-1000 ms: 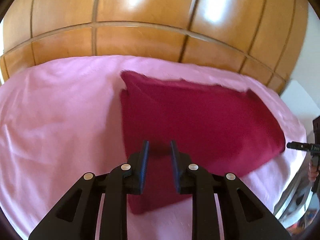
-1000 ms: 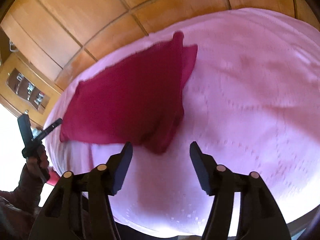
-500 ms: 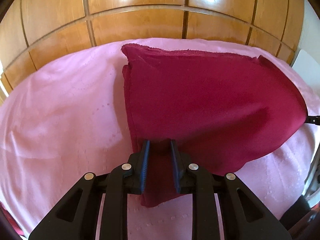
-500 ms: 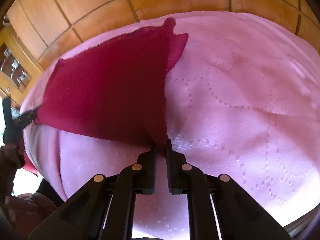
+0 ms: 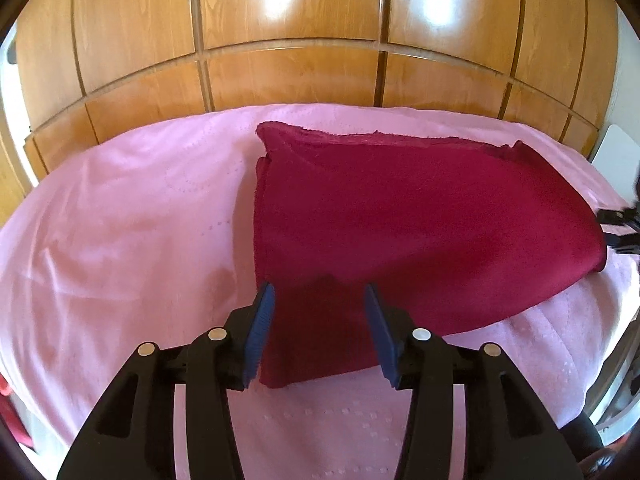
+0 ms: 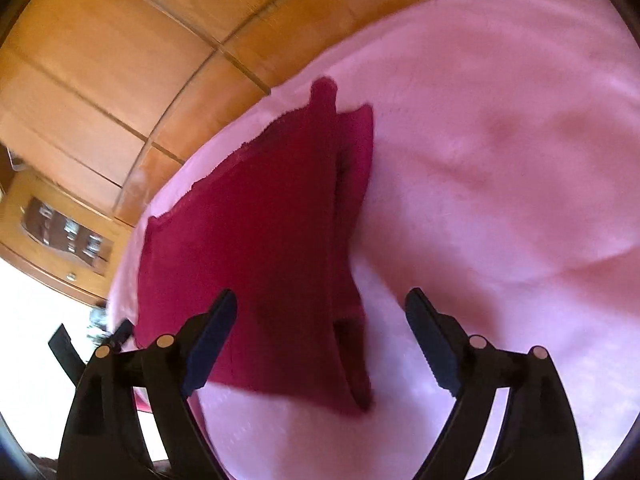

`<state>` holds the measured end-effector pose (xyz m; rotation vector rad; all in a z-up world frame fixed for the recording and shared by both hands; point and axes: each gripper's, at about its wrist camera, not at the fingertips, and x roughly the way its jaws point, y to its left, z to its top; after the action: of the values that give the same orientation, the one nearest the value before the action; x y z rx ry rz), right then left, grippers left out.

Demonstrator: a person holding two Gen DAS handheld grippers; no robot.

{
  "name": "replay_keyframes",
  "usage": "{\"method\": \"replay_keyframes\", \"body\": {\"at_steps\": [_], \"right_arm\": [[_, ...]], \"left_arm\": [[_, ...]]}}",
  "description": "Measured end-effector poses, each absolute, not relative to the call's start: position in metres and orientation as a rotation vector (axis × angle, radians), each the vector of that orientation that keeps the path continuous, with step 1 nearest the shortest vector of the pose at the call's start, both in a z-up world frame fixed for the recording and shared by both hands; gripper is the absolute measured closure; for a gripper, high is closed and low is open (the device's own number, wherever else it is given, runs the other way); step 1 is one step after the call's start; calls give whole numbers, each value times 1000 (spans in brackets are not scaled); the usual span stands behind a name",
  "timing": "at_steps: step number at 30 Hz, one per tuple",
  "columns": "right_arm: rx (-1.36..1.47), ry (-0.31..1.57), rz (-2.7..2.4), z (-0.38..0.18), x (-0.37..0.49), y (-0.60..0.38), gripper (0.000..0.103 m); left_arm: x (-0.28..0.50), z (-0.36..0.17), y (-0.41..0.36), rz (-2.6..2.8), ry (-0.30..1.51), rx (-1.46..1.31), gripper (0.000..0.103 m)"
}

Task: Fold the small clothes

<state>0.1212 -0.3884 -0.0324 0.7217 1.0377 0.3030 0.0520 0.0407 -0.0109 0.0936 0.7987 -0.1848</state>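
My left hand-held gripper (image 5: pixel 316 312) opening, pads off the folded crimson cloth (image 5: pixel 420 216) between them, my right hand-held gripper (image 6: pixel 320 320) opening wide over it, cloth lying on pink bed (image 5: pixel 120 220)

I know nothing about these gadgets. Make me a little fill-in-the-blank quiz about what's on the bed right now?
1. The dark red cloth lies on a ____ bedspread.
2. Behind the bed stands a wall of ____ panels.
3. The left claw is opening, and its blue pads do not press on the ____.
4. The right claw has its jaws spread ____, gripping nothing.

Missing words: pink; wooden; cloth; wide
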Motion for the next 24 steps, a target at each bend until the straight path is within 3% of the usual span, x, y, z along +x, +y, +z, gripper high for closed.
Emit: {"method": "replay_keyframes", "body": {"at_steps": [4,7,9,14,24], "right_arm": [[705,1061,344,-36,133,-374,16],[699,1076,378,-36,135,-365,29],[692,1083,391,-35,133,-360,47],[650,1069,386,-20,130,-346,65],[514,1000,443,56,130,-295,71]], "left_arm": [[50,-10,39,-189,794,88,57],[48,-10,38,-191,787,94,57],[46,-10,38,-192,787,90,57],[47,-10,39,-198,786,83,57],[51,-17,43,-222,823,35,57]]}}
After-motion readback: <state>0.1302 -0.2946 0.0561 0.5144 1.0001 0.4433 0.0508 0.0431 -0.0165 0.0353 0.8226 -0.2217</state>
